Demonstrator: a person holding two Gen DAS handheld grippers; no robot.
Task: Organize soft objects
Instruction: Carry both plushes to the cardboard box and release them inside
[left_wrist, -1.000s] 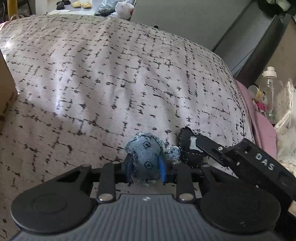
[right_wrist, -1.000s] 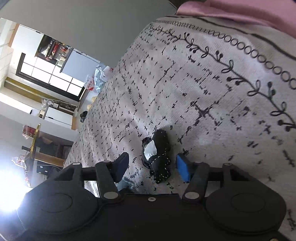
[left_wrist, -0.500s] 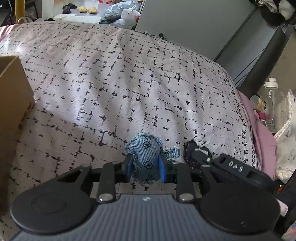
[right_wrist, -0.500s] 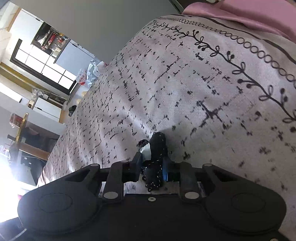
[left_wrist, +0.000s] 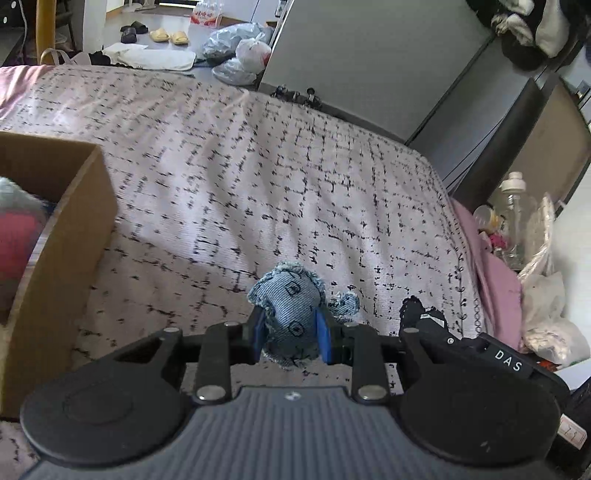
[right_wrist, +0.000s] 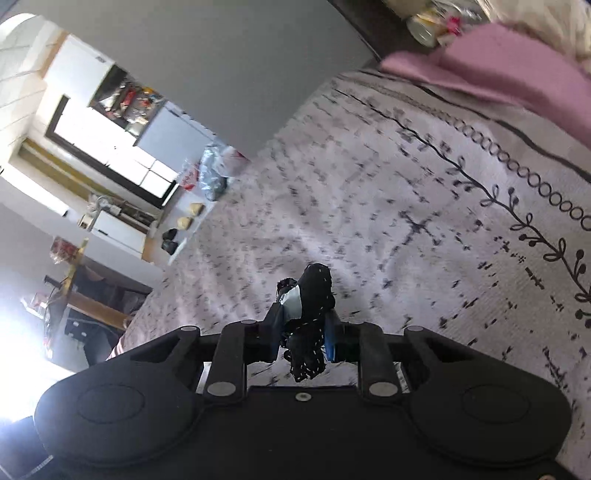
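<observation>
My left gripper (left_wrist: 290, 334) is shut on a small blue denim soft toy (left_wrist: 291, 299) and holds it above the patterned bed cover (left_wrist: 258, 184). My right gripper (right_wrist: 303, 332) is shut on a small black soft toy with white stitching (right_wrist: 312, 299) and holds it above the same cover (right_wrist: 406, 206). In the left wrist view the right gripper's body (left_wrist: 491, 354) shows at lower right with the black toy (left_wrist: 412, 310) at its tip. A brown cardboard box (left_wrist: 62, 251) stands at the left, with soft red and grey things inside.
A pink sheet (left_wrist: 491, 258) edges the bed on the right, beside a clear plastic bottle (left_wrist: 513, 218) and plastic bags (left_wrist: 546, 295). A grey wall panel (left_wrist: 369, 55) stands beyond the bed. Slippers and bags (left_wrist: 236, 51) lie on the far floor.
The right gripper closed on the black toy and lifted it. The left gripper rose and drew back with the denim toy, bringing the cardboard box into view at the left.
</observation>
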